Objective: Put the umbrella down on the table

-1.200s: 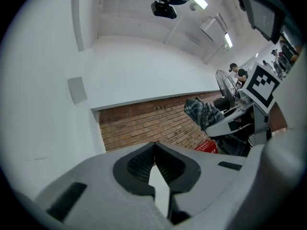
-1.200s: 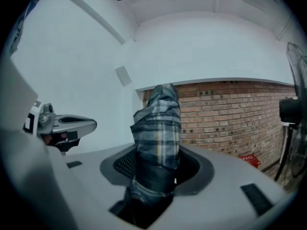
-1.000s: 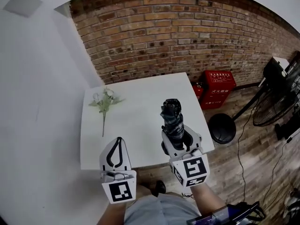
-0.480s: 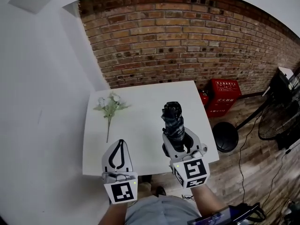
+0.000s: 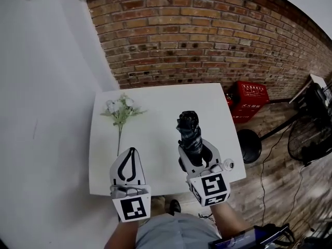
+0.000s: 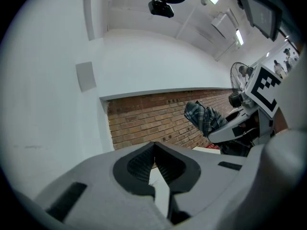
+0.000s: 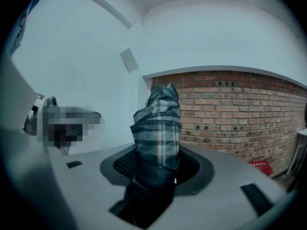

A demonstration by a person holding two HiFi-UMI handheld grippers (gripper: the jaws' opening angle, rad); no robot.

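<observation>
Brick wall (image 5: 207, 35) behind worktop (image 5: 161, 108); right tool (image 5: 196, 152) grasps umbrella (image 5: 189, 134) upright above it, ready for lowering; left tool (image 5: 130, 154) clenched, empty.

Flowers (image 5: 120, 110): lying flat ahead on your left, blooms toward the brick wall (image 5: 207, 35).
Red crate (image 5: 252, 98): on the floor, at your right.

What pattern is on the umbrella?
The umbrella is blue-grey plaid, clearest in the right gripper view.
</observation>
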